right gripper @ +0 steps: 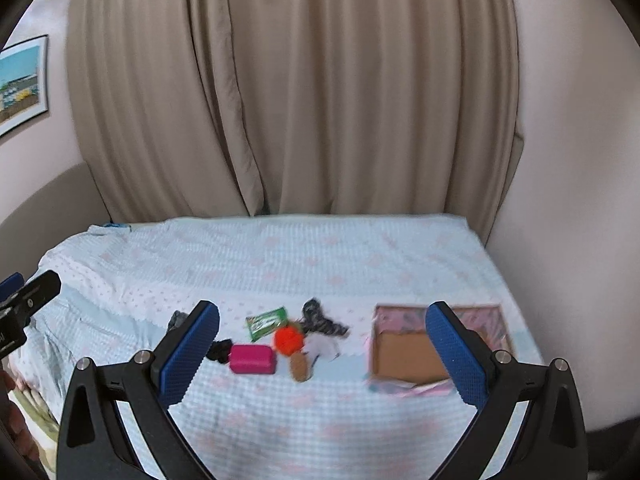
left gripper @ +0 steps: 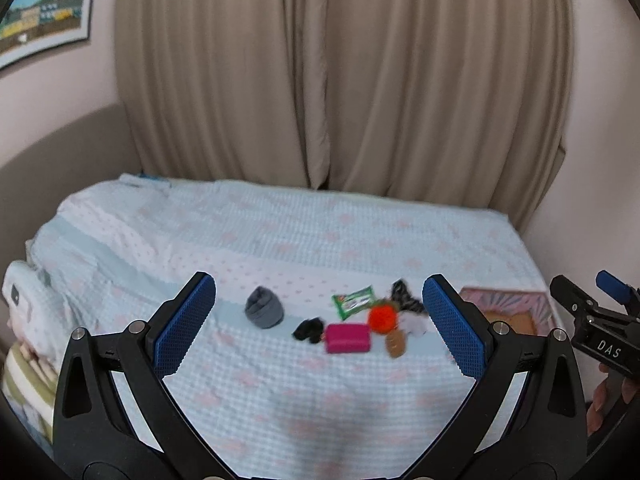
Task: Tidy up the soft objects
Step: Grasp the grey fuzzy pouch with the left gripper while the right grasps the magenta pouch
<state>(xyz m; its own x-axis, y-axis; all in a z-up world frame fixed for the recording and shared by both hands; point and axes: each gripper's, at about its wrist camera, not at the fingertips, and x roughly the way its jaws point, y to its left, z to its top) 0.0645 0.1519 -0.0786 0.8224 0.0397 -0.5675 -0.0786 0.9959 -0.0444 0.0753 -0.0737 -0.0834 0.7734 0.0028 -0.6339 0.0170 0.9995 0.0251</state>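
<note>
Both your claws stand wide and empty, held back from the near edge of the pale blue quilted bedspread (right gripper: 280, 420), so nothing has been picked up yet. The soft things lie in a loose cluster ahead: a rolled grey sock (left gripper: 264, 308) off on its own to the left, then a small black cloth bundle (left gripper: 308, 330) just beside a magenta rectangular pouch (right gripper: 253, 359), with an orange woolly pom-pom (right gripper: 288, 339), a green crinkly packet (right gripper: 267, 322), a tan oblong piece (right gripper: 300, 366), a white cloth scrap (right gripper: 322, 347) and a black-and-white patterned fabric (right gripper: 320, 320) crowded together, some touching. The open pink-walled cardboard box (right gripper: 412, 356) sits well to the right of the pile, directly ahead of your right gripper (right gripper: 322, 354), partly behind its right finger. Your left gripper (left gripper: 318, 326) frames the cluster squarely. Judging by that, the left is nearer the grey sock, the right nearer the box. The magenta pouch's long axis runs left to right, so you would close across its short side
</note>
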